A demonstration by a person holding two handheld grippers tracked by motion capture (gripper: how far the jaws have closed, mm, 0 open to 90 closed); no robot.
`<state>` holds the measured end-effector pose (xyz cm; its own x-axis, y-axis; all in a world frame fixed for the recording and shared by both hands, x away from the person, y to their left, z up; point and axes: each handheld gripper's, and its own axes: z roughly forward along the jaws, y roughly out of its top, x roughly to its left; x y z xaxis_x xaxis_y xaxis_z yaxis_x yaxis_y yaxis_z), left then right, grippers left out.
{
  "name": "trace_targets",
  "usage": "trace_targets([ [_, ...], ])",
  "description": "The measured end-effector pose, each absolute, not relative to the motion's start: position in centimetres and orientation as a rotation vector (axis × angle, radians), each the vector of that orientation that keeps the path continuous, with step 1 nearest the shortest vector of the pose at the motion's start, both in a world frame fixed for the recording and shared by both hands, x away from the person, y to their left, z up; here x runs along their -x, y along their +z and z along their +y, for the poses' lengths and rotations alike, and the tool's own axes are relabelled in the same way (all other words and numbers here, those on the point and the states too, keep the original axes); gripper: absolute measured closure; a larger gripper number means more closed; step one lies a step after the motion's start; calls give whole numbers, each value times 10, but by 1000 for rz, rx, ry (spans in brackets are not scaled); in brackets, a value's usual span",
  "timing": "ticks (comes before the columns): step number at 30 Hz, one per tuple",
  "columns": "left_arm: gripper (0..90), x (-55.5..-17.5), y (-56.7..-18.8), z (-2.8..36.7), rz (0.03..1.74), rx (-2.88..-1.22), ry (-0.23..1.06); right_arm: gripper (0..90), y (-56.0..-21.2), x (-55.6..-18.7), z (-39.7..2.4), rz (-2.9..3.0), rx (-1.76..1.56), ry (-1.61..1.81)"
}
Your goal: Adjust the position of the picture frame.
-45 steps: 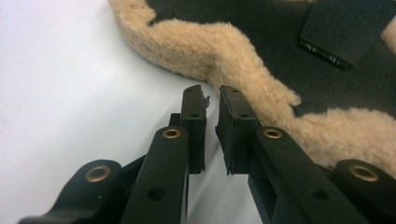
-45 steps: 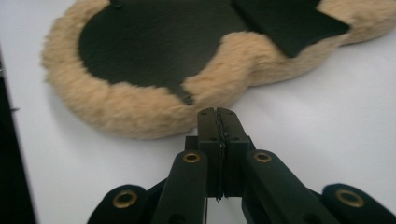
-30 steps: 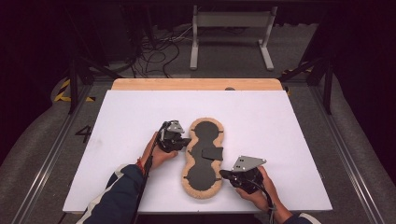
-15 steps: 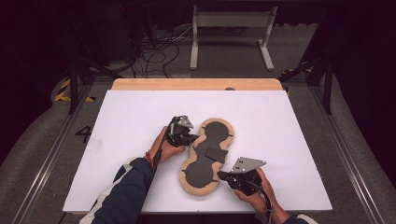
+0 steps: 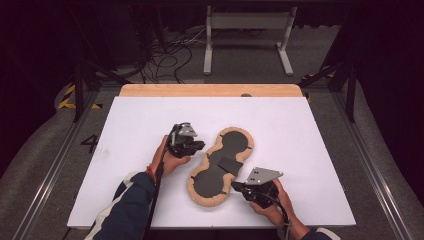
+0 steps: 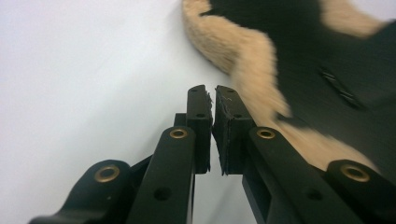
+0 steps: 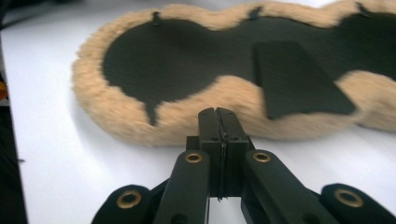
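Left tool [image 5: 192, 146], jaws just cracking apart and empty, should open wider and bite the fleece-edged pad [image 5: 220, 167] at its rim, while the closed right tool [image 5: 239, 187] steadies the near end.

**Recording bay in a lab or test studio**

Looks like a purpose-built data-capture station, not a home or shop. Shows a white work surface [image 5: 150, 120] laid over a wooden table [image 5: 210, 90], lit brightly while all around stays dark. Framed left and right by metal rails [image 5: 45, 180] on a grey carpeted floor [image 5: 385, 165]. Marked with yellow-and-black hazard tape [image 5: 67, 100]. Backed by loose black cables [image 5: 170, 47] and a grey metal stand [image 5: 247, 30] against black surroundings.
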<state>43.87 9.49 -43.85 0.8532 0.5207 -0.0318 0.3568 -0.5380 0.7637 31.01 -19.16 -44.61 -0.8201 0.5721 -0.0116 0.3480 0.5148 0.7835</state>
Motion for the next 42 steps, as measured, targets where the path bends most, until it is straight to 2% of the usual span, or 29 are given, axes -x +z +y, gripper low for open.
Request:
trace_targets([
  [5, 837, -374, -433, 120, 580, -2153, 259, 900, -441, -325, -217, 2401, -824, 1135],
  [6, 839, -374, -433, 120, 580, -2153, 259, 900, -439, -330, -222, 2380, -844, 1138],
  [7, 843, -348, -431, 126, 575, -2121, 213, 900, -437, -334, -227, 2358, -866, 1133],
  [8, 847, -348, -431, 126, 575, -2121, 213, 900, -437, -334, -227, 2358, -866, 1133],
  [10, 852, -325, -430, 128, 557, -2117, 205, 900, -433, -343, -232, 2326, -901, 1122],
  [14, 860, -285, -436, 120, 510, -2146, 140, 900, -425, -366, -239, 2267, -949, 1098],
  [17, 862, -271, -444, 102, 462, -2192, 88, 900, -422, -394, -242, 2250, -1017, 1100],
  [20, 859, -264, -451, 84, 480, -2188, 20, 900, -425, -418, -239, 2249, -1035, 1030],
  [26, 840, -267, -462, 64, 515, -2204, 64, 900, -428, -456, -235, 2214, -1120, 1017],
  [33, 893, -269, -468, 65, 591, -2194, 122, 900, -433, -483, -224, 2240, -1140, 991],
  [42, 899, -270, -466, 71, 620, -2192, 148, 900, -438, -506, -222, 2261, -1154, 905],
])
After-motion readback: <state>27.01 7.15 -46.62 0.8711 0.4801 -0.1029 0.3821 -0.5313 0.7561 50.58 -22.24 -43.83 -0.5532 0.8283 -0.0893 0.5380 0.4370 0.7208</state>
